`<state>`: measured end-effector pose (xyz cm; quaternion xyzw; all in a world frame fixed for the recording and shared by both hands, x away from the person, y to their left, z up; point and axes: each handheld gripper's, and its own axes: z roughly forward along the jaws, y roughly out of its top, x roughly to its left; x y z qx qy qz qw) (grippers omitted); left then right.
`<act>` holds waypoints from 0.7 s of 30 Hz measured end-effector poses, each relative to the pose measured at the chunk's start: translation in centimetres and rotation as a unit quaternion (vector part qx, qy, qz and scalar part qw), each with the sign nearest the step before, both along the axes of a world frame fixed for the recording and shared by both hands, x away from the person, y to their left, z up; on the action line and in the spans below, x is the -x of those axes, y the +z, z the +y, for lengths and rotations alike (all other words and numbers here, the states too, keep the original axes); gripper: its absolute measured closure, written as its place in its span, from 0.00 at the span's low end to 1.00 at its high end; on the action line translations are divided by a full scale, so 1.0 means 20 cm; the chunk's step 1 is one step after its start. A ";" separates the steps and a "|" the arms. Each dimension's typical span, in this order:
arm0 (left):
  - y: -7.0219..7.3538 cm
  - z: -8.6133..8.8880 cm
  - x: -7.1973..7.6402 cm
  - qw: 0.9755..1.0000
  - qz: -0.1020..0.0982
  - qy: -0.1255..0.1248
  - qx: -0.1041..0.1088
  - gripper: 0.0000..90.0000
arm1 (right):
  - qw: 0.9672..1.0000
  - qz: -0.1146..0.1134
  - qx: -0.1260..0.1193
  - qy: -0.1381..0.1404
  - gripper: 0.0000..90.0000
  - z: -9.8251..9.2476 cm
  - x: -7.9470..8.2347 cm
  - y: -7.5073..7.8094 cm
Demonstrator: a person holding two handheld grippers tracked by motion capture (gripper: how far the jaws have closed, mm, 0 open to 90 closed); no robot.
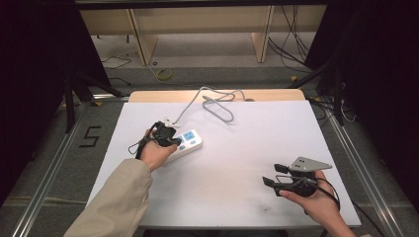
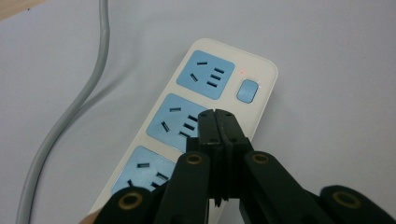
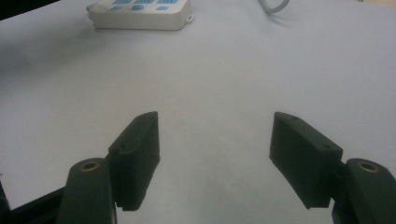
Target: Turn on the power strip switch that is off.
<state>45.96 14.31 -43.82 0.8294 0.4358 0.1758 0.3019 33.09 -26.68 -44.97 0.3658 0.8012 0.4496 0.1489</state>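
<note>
Left gripper (image 2: 215,114) pressed closed over glossy white, blue-faced power strip (image 2: 261,88).

The tongs (image 2: 215,116) rise from the bottom edge with both black jaws pressed together, their tips over the middle blue socket of a white power strip (image 2: 261,88). The strip lies slanted on the pale desk (image 2: 327,51). Beside its far socket sit a blue button (image 2: 247,90) and a small red light (image 2: 242,72). A grey cord (image 2: 70,112) curves along the left.
</note>
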 end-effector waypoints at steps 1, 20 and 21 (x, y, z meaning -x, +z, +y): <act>0.00 0.00 0.00 1.000 0.001 -0.001 -0.001 1.00 | 1.000 0.001 0.000 0.000 0.37 0.00 0.00 0.00; -0.03 -0.05 -0.03 1.000 0.009 -0.005 -0.011 1.00 | 1.000 0.001 0.001 0.001 0.37 0.00 0.00 0.00; -0.03 -0.05 -0.03 1.000 0.010 -0.005 -0.011 1.00 | 1.000 0.001 0.002 0.001 0.37 0.00 0.00 0.00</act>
